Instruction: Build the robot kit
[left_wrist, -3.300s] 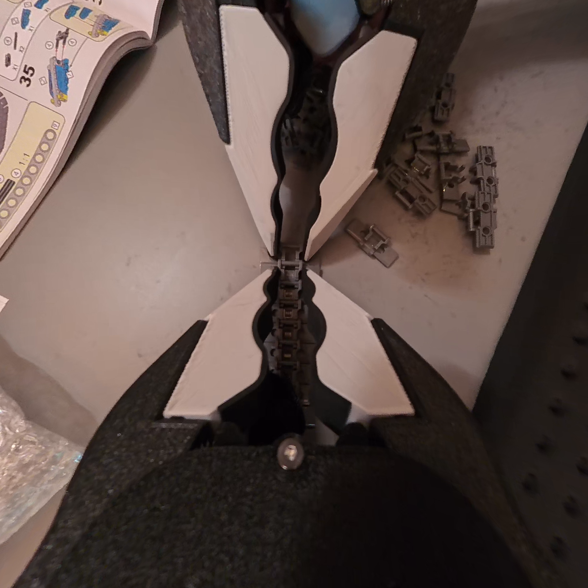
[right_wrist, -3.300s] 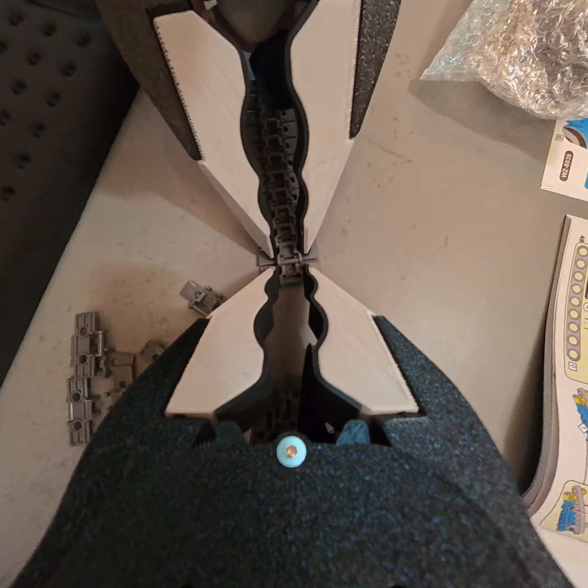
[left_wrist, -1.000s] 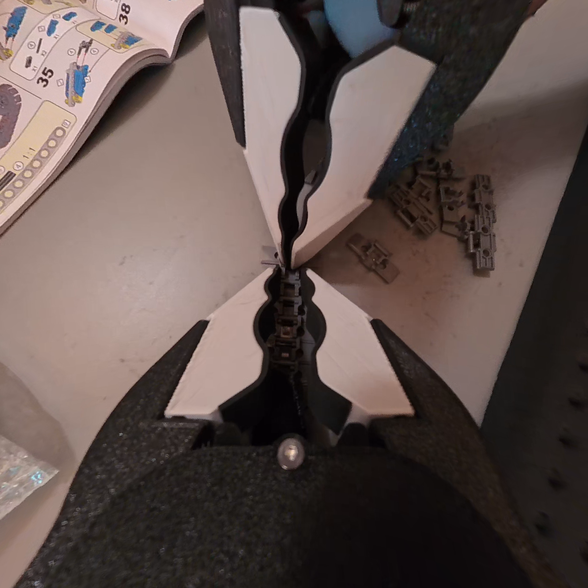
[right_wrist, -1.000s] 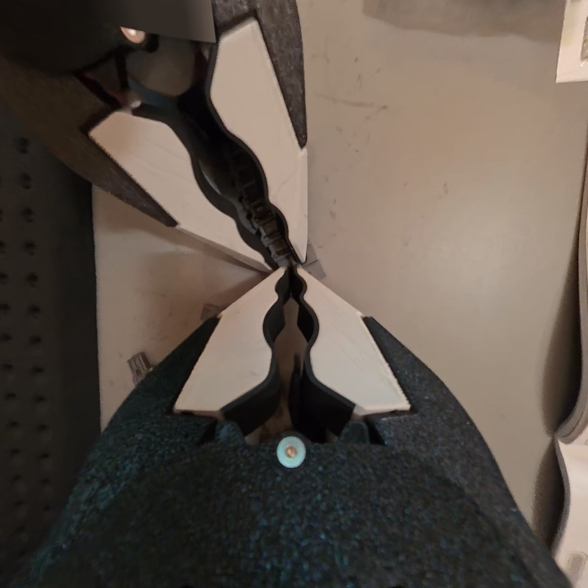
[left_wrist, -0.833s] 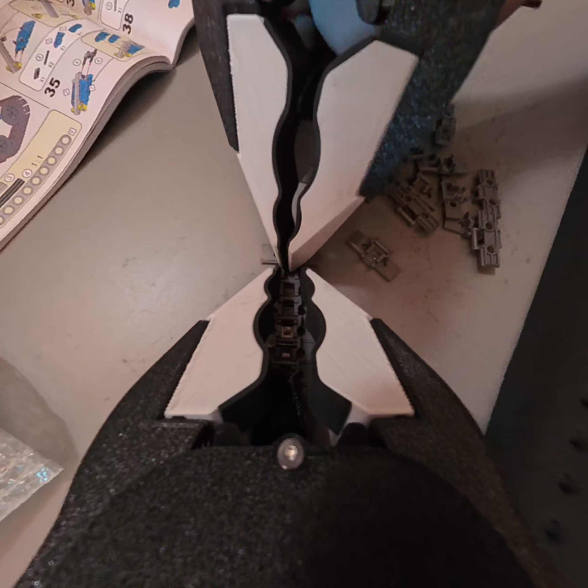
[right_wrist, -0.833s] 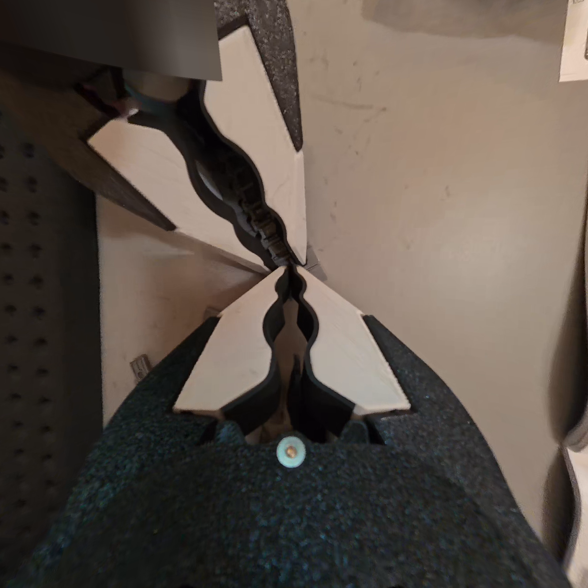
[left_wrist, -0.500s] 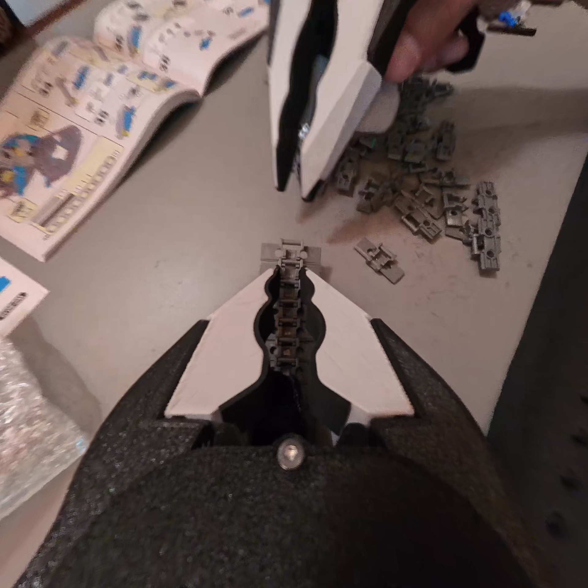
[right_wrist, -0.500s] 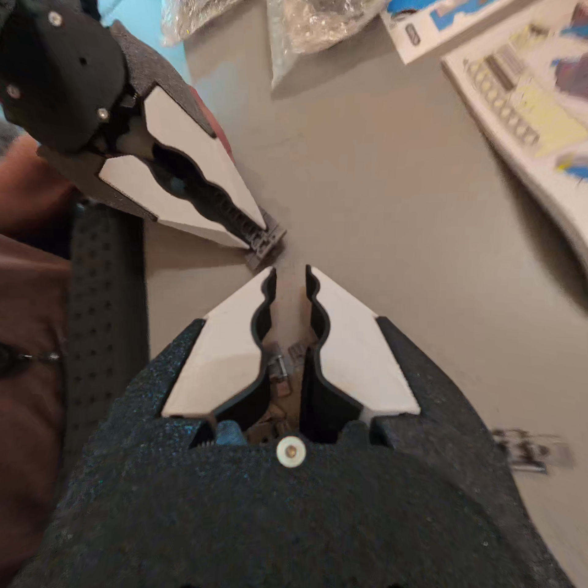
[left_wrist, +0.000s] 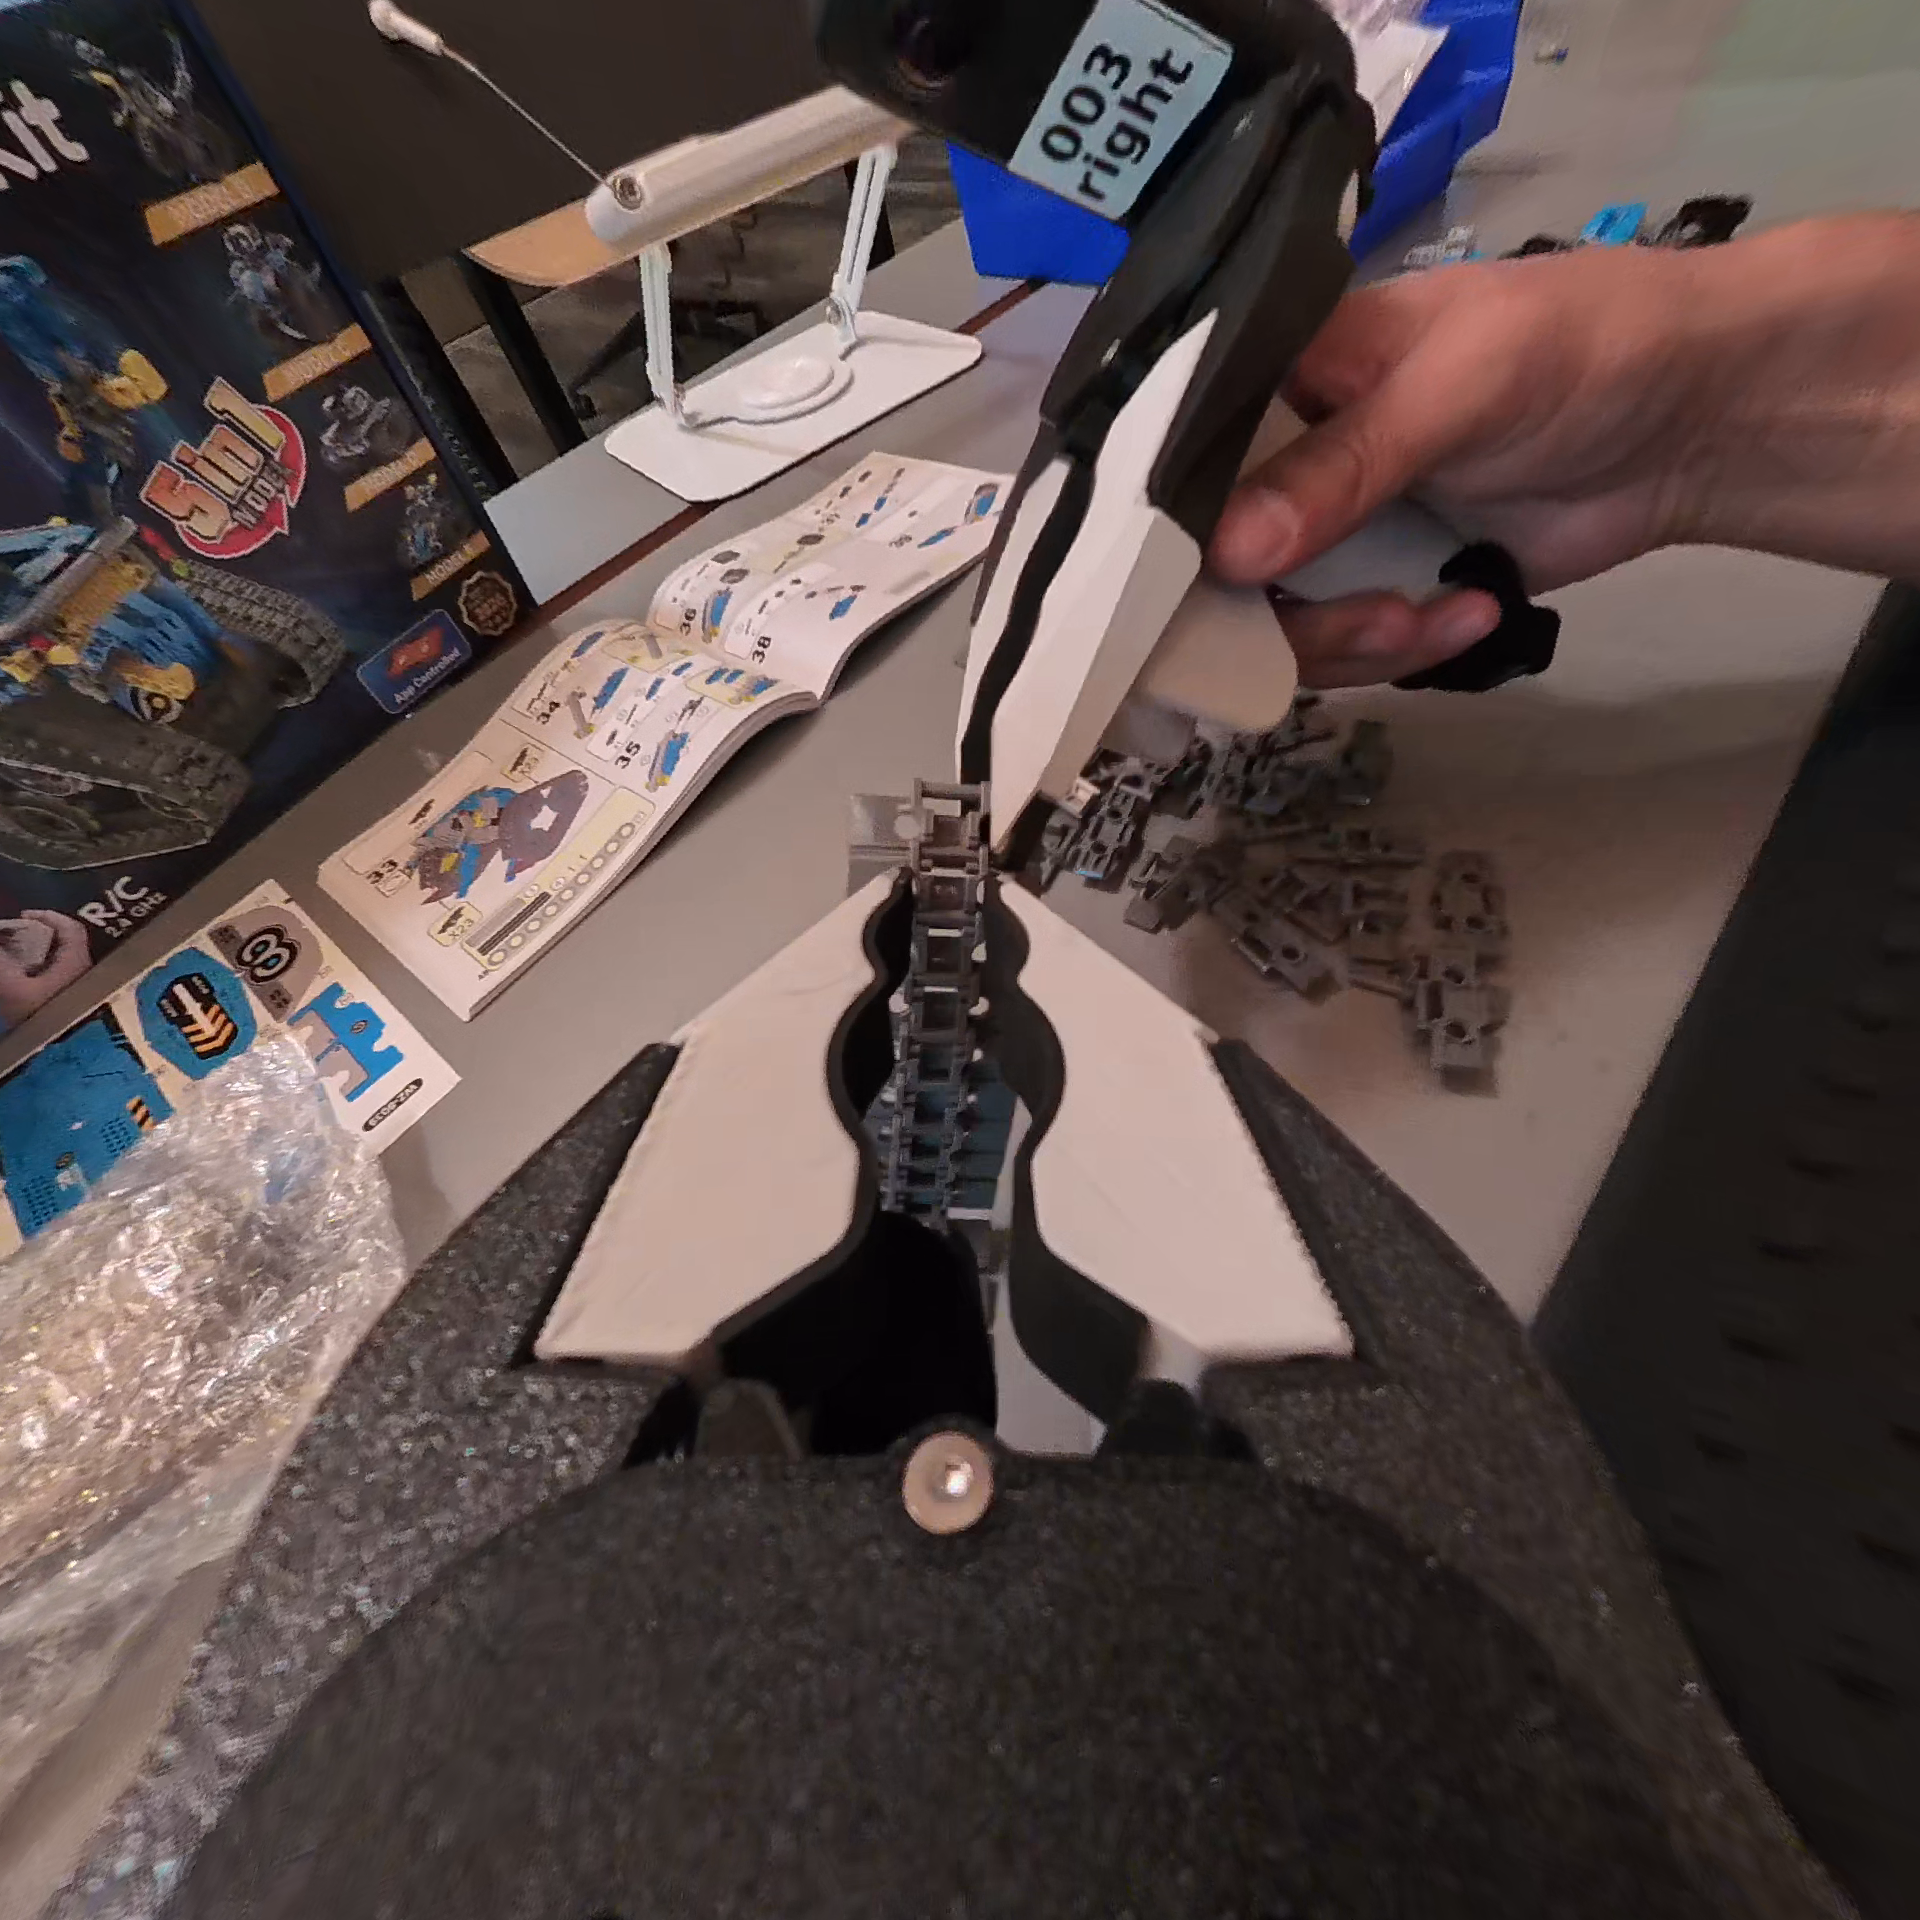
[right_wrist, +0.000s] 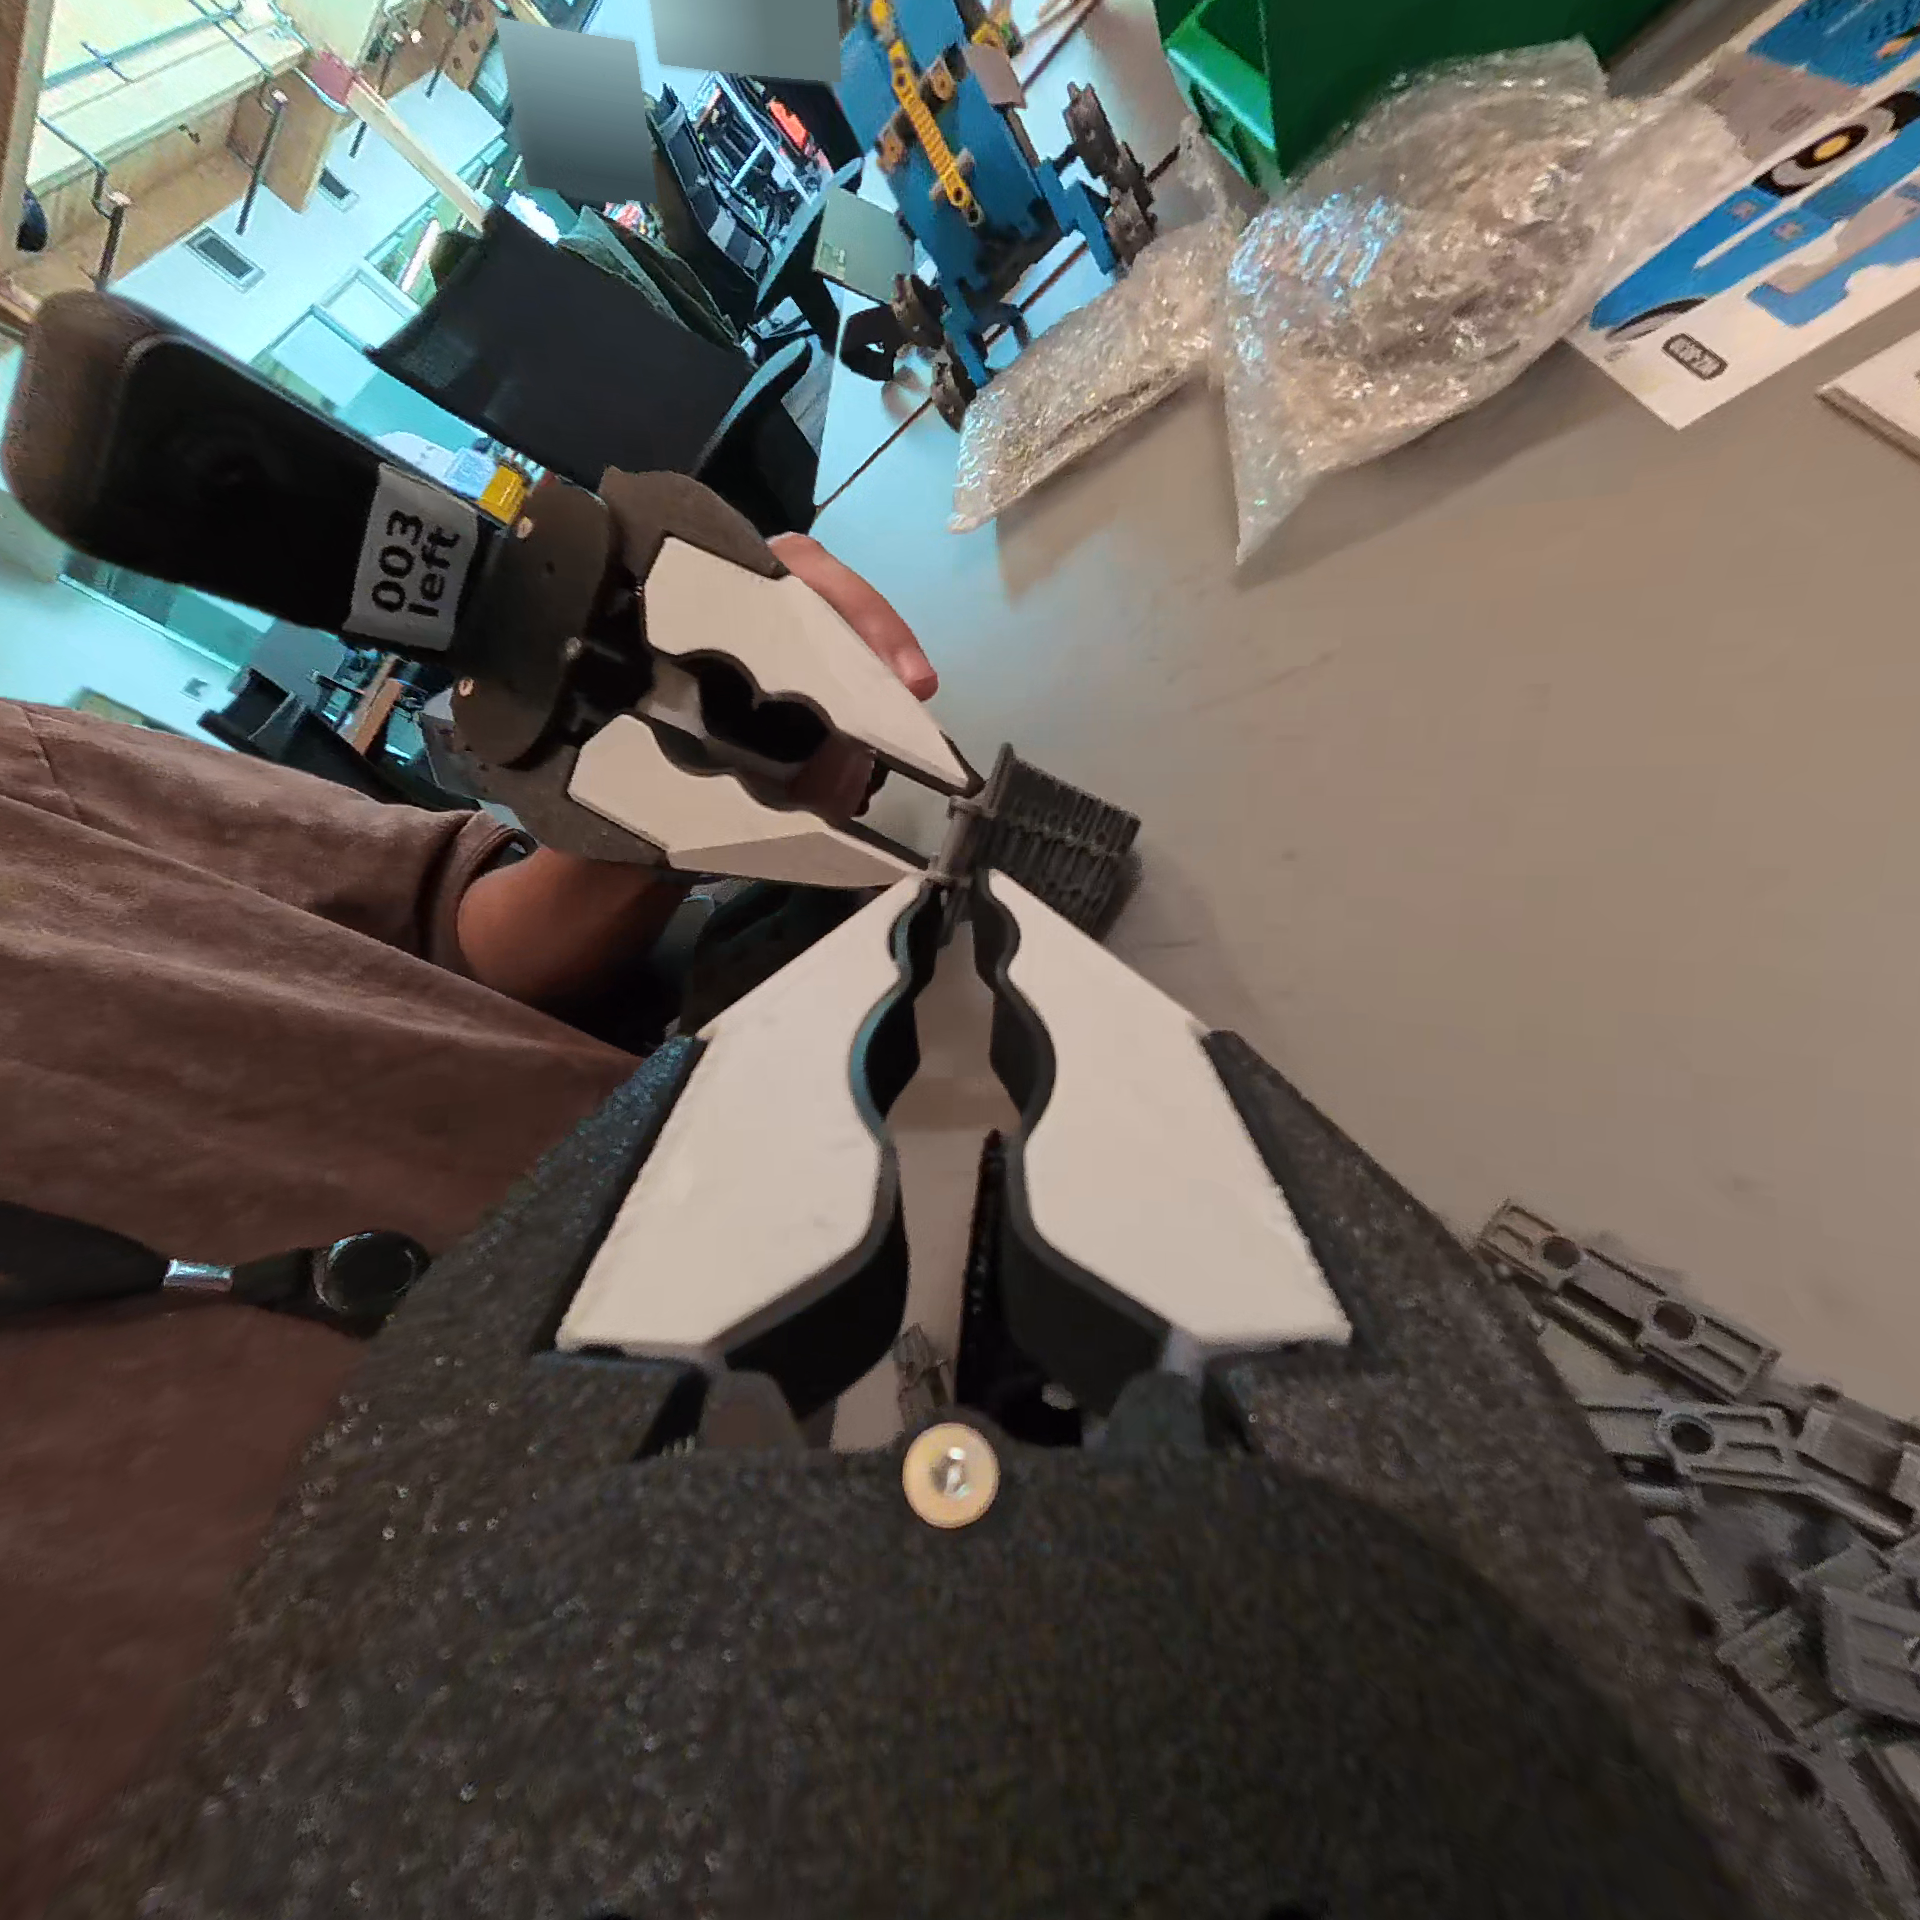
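My left gripper is clenched on a grey linked track strip, held above the worktop. My right gripper meets its end link, fingertips nearly together; whether it grips anything, I cannot tell. Loose track links lie heaped near the worktop's right edge. Beyond, toward the far edge, lie the open instruction booklet and, nearer the left edge, the sticker sheet and bubble-wrap bag.

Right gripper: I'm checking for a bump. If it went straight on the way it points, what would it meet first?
Most likely the grey track chain held in the left gripper. The right gripper points at the chain's near end, tips almost on it; contact can't be told.
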